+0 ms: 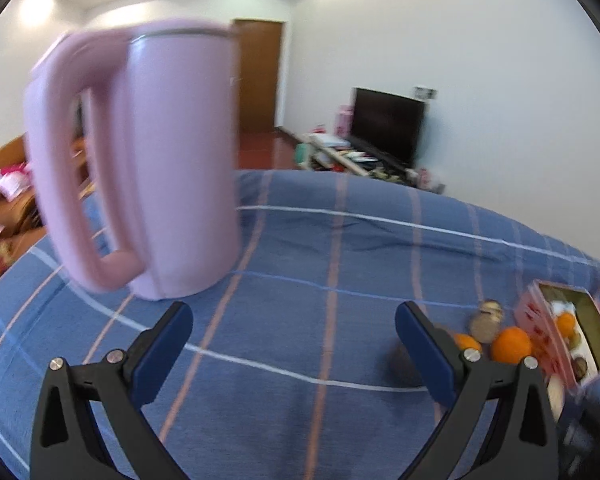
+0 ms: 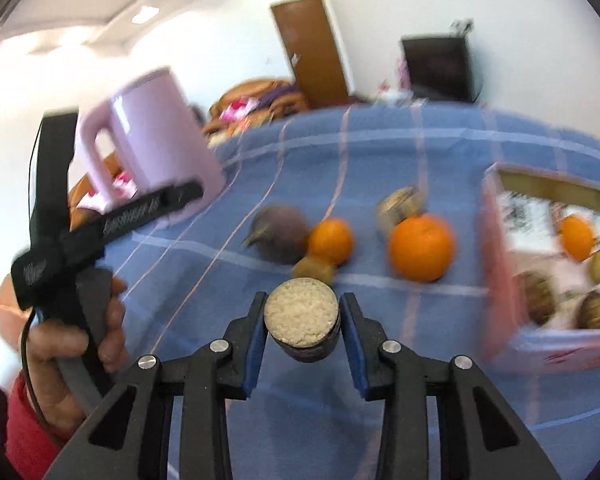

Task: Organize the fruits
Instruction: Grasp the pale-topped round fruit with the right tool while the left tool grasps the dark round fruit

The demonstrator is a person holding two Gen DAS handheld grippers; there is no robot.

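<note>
My right gripper (image 2: 303, 300) is shut on a round dark-skinned fruit piece (image 2: 302, 314) with a pale grainy top, lifted above the blue cloth. Beyond it lie a large orange (image 2: 422, 248), a small orange (image 2: 331, 240), a dark purple fruit (image 2: 280, 232), a small green-brown fruit (image 2: 312, 268) and a brownish lump (image 2: 400, 204). At the right, a pink box (image 2: 496, 280) holds an orange (image 2: 576, 238) and several brown fruits. My left gripper (image 1: 293, 312) stands open over bare cloth, with the oranges (image 1: 511, 344) and the box (image 1: 540, 320) to its right.
A tall pink jug (image 1: 160, 160) stands on the blue striped cloth (image 1: 340, 240) just ahead and left of the left gripper, also seen as the jug (image 2: 152, 136) in the right wrist view. A hand (image 2: 76, 328) in a red sleeve grips the left tool's handle.
</note>
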